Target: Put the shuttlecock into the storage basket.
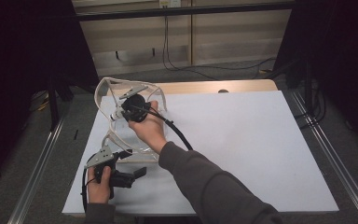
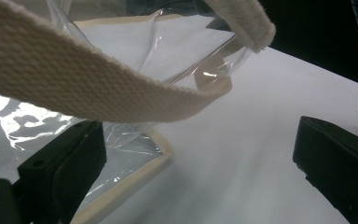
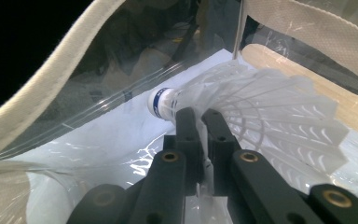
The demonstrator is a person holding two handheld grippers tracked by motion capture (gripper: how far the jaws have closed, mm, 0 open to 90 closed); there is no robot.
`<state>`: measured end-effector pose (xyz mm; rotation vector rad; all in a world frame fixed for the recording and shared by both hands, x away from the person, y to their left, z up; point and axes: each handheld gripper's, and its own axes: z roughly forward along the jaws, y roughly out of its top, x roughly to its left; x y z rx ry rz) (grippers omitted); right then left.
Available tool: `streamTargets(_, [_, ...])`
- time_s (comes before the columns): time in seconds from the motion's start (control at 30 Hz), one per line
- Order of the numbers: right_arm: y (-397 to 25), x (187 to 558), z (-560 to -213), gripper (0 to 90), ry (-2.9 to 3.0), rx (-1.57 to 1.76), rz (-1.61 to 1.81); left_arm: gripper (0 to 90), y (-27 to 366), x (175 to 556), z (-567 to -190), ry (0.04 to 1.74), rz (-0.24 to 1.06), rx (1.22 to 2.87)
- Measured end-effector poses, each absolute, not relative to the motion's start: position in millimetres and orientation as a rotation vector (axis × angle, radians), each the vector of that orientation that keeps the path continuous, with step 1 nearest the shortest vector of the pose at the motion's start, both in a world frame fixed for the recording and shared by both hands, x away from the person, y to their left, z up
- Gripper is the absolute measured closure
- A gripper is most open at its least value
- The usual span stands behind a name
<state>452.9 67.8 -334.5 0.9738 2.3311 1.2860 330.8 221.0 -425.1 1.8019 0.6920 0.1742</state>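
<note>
Shuttlecock (image 3: pixel 242 100) sits inside the clear bag (image 1: pixel 114 123) at the table's (image 1: pixel 242 140) far left, my right tongs (image 3: pixel 200 116) clamped on its feathers to lower it in. My left tongs (image 2: pixel 191 154) stand apart near the strap (image 2: pixel 88 84), ready to steady the bag.

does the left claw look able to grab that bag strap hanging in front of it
Probably yes: the left claw is open, and the woven strap of the clear bag hangs just ahead of its jaws with nothing between them.
</note>
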Motion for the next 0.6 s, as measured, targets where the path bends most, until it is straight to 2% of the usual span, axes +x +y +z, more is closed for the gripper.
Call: streamTargets(0.6, [66.5, 457.5, -346.7, 86.7, 2.359, 0.983, 1.236, 2.7, 221.3, 331.3, -425.0, 0.681, 0.167, 1.797])
